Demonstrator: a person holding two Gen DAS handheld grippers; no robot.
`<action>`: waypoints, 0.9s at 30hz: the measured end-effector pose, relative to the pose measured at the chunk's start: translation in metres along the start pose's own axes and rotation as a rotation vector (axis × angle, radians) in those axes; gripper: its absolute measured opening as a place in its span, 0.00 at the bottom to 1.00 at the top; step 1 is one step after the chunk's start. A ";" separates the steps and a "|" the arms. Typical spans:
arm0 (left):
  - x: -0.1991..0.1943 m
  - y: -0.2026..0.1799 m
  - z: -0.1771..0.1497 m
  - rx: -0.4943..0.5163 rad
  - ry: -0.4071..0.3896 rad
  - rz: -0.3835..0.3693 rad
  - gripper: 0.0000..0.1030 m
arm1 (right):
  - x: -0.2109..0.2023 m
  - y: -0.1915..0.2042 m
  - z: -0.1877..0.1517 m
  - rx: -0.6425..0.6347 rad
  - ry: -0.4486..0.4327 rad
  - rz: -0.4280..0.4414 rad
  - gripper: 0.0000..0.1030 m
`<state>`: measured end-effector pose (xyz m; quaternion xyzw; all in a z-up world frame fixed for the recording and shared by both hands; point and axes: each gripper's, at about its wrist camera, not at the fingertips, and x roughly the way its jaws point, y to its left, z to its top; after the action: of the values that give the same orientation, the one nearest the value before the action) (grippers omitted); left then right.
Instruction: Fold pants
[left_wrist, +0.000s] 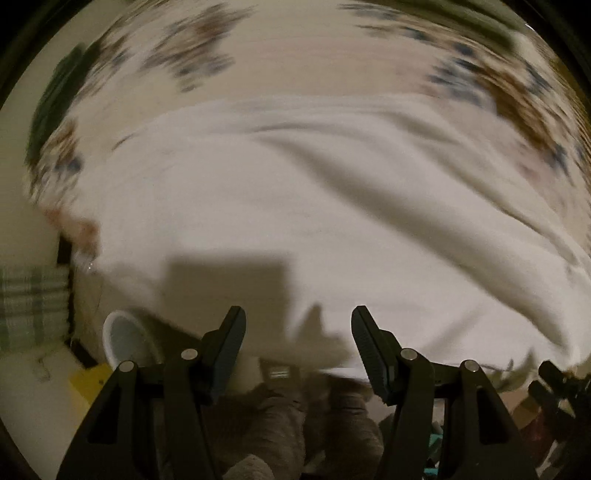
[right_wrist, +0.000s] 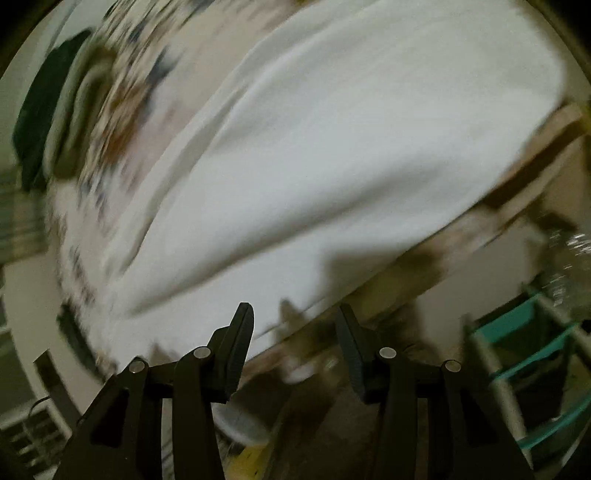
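Note:
The white pants (left_wrist: 295, 206) lie spread over a floral-patterned cloth (left_wrist: 303, 62) on the table, blurred by motion. My left gripper (left_wrist: 298, 325) is open and empty, its jaws wide apart over the near edge of the pants. In the right wrist view the pants (right_wrist: 332, 147) run diagonally across the table. My right gripper (right_wrist: 295, 325) is open and empty above the pants' near edge at the table's rim.
A white bowl (left_wrist: 125, 339) and a plaid cloth (left_wrist: 29, 306) sit at lower left below the table edge. A dark green object (right_wrist: 40, 122) lies at far left. A teal-and-white rack (right_wrist: 532, 354) stands at lower right. My legs (left_wrist: 295, 424) show below.

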<state>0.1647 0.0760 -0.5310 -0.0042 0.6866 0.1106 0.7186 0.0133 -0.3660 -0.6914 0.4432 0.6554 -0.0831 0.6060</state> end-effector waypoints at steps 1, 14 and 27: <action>0.005 0.017 0.001 -0.022 0.007 0.008 0.56 | 0.013 0.014 -0.011 -0.008 0.021 0.011 0.48; 0.065 0.120 0.009 -0.157 0.098 -0.025 0.56 | 0.095 0.089 -0.062 0.044 -0.045 -0.003 0.45; 0.074 0.167 0.003 -0.271 0.024 -0.161 0.02 | 0.104 0.130 -0.074 -0.014 -0.141 -0.126 0.13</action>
<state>0.1425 0.2507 -0.5795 -0.1574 0.6713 0.1442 0.7098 0.0623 -0.1908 -0.7075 0.3899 0.6382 -0.1471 0.6473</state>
